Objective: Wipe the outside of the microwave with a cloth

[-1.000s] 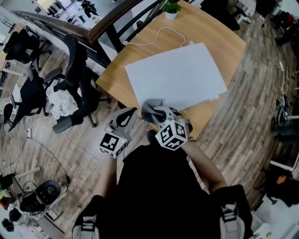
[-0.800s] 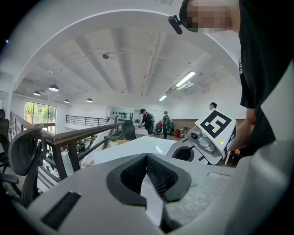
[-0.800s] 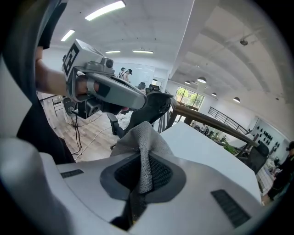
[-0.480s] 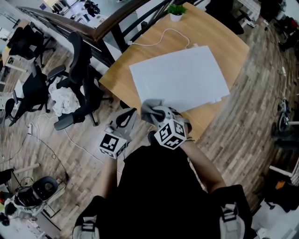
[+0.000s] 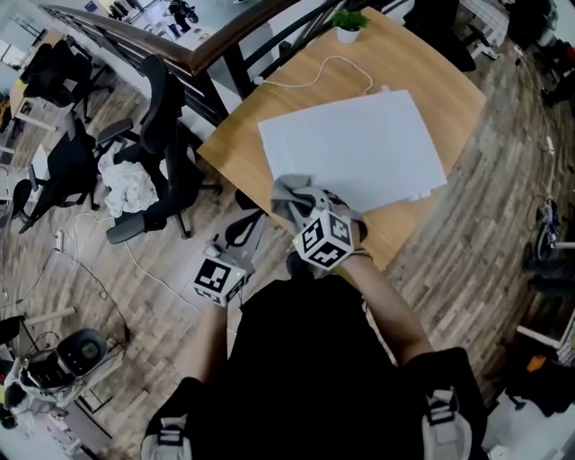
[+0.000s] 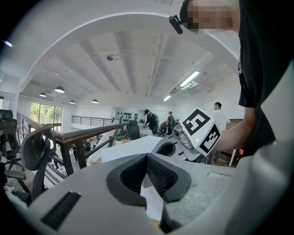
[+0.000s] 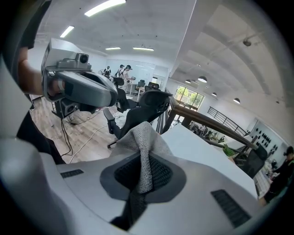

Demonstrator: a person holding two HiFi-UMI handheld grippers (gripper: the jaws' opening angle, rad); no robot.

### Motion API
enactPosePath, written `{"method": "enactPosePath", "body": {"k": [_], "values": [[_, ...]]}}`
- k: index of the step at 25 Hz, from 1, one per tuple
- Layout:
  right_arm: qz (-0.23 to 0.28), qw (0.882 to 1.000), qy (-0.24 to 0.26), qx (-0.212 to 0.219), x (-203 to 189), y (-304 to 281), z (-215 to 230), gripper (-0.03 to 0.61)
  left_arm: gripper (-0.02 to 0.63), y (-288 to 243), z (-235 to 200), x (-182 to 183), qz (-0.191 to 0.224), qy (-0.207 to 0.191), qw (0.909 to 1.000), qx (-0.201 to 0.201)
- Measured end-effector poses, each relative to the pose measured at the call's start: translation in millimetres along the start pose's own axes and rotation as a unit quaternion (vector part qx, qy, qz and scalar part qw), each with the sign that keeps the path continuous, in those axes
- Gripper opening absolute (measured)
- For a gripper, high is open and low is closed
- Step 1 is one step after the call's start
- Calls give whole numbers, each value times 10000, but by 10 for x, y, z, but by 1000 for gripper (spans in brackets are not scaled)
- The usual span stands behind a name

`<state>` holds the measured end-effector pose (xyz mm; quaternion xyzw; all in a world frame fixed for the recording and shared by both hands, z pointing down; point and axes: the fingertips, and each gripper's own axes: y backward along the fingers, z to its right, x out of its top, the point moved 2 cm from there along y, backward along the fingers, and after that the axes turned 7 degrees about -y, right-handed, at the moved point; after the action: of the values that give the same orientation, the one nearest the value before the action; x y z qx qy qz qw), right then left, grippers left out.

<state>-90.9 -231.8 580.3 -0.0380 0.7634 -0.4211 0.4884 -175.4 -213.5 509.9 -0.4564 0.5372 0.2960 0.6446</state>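
Note:
The microwave (image 5: 355,148) is a white box on a wooden table (image 5: 449,90); I see its flat top from above. A grey cloth (image 5: 289,195) lies bunched against the microwave's near left corner, with my right gripper (image 5: 301,208) shut on it. The right gripper view shows the cloth (image 7: 144,147) pinched between the jaws of that gripper (image 7: 142,176), with the white top (image 7: 197,147) beyond. My left gripper (image 5: 247,225) hangs beside the table's near edge, over the floor, shut and holding nothing. In its own view the left gripper (image 6: 148,170) points at the microwave (image 6: 133,147).
A small potted plant (image 5: 348,22) and a white cable (image 5: 314,67) lie on the table's far side. To the left, a black office chair (image 5: 153,153) with a crumpled white cloth (image 5: 126,189) stands by a railing. Wooden floor surrounds the table.
The right gripper's marker cube has turned a little while the cloth stays at the microwave's near left corner. The head view has shifted slightly. The left gripper has barely moved.

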Motion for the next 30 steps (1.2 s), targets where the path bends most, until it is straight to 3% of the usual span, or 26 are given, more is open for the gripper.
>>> {"method": "enactPosePath", "body": {"k": [14,30], "values": [[-61,9999,-87,-19,110,-203,219,12,2,116,-45,-40,59,49,9999,136],[26,9997,-240,-61,54,-122,411,12,2,-83,-75,144,119,-32,9999,-31]]}}
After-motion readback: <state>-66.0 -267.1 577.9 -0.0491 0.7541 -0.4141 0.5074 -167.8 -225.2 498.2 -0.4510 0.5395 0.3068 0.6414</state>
